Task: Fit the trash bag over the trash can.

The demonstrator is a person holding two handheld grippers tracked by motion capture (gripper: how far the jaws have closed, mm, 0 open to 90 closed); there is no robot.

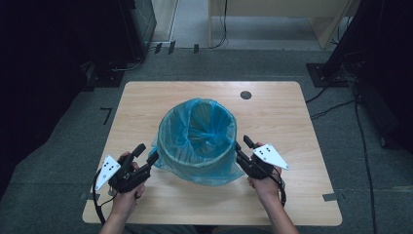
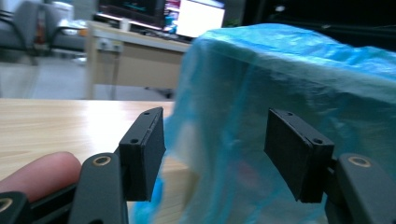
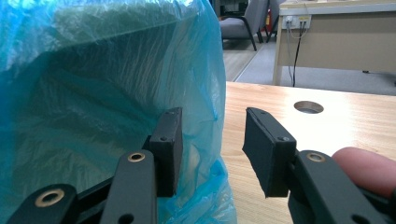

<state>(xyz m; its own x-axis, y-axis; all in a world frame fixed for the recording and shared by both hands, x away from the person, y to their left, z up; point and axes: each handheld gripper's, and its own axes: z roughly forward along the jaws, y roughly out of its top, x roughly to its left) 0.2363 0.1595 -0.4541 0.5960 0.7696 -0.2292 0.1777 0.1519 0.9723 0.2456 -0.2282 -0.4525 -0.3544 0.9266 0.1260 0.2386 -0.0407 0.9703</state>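
A round bin lined with a blue plastic bag (image 1: 197,141) stands in the middle of the wooden table (image 1: 272,112); the bag hangs over the rim and down the sides. My left gripper (image 1: 146,155) is open at the bin's lower left, and in the left gripper view the blue bag (image 2: 280,88) drapes between and beyond its jaws (image 2: 215,154). My right gripper (image 1: 242,147) is open at the bin's right side. In the right gripper view its left pad (image 3: 169,149) lies against the bag (image 3: 93,93), with the gap (image 3: 212,151) holding only a little film.
A round cable hole (image 1: 246,95) sits in the table's far right part. Desks, chairs and monitors stand beyond the table. Cables and black stand bases lie on the grey floor around it.
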